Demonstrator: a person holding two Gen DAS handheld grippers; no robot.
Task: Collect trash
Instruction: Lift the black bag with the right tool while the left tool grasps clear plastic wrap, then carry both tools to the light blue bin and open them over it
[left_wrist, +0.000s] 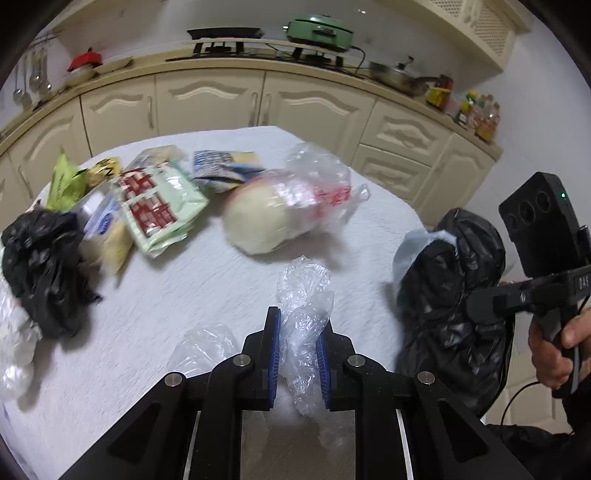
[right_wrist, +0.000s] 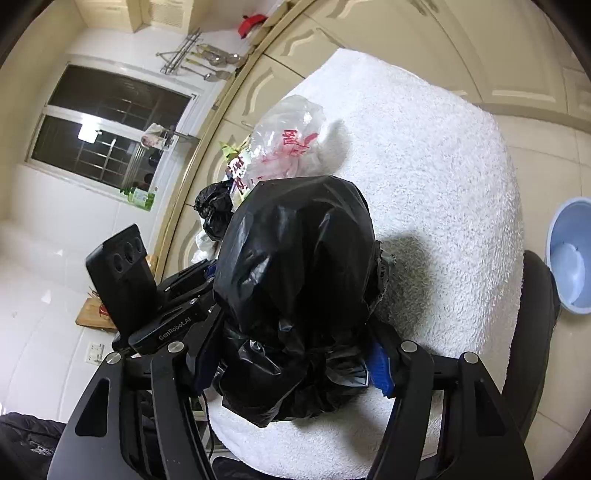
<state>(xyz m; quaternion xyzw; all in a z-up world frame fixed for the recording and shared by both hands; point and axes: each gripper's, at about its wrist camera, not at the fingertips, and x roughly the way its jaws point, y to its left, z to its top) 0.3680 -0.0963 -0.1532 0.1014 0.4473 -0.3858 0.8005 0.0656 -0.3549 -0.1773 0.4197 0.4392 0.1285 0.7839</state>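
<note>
My left gripper (left_wrist: 298, 363) is shut on a crumpled clear plastic wrapper (left_wrist: 304, 299) and holds it just above the white-clothed table (left_wrist: 192, 295). My right gripper (right_wrist: 291, 363) is shut on the black trash bag (right_wrist: 295, 266) and holds it up at the table's right edge; the bag also shows in the left wrist view (left_wrist: 450, 291). Several snack packets (left_wrist: 159, 206), a clear bag with red print (left_wrist: 295, 199) and a crumpled black bag (left_wrist: 40, 266) lie on the table. Another clear wrapper (left_wrist: 203, 345) lies beside my left fingers.
Cream kitchen cabinets (left_wrist: 258, 99) run behind the table, with a green cooker (left_wrist: 319, 31) and a pan (left_wrist: 397, 75) on the counter. A blue basin (right_wrist: 570, 254) stands on the floor to the right. A dark chair (right_wrist: 535, 325) stands by the table.
</note>
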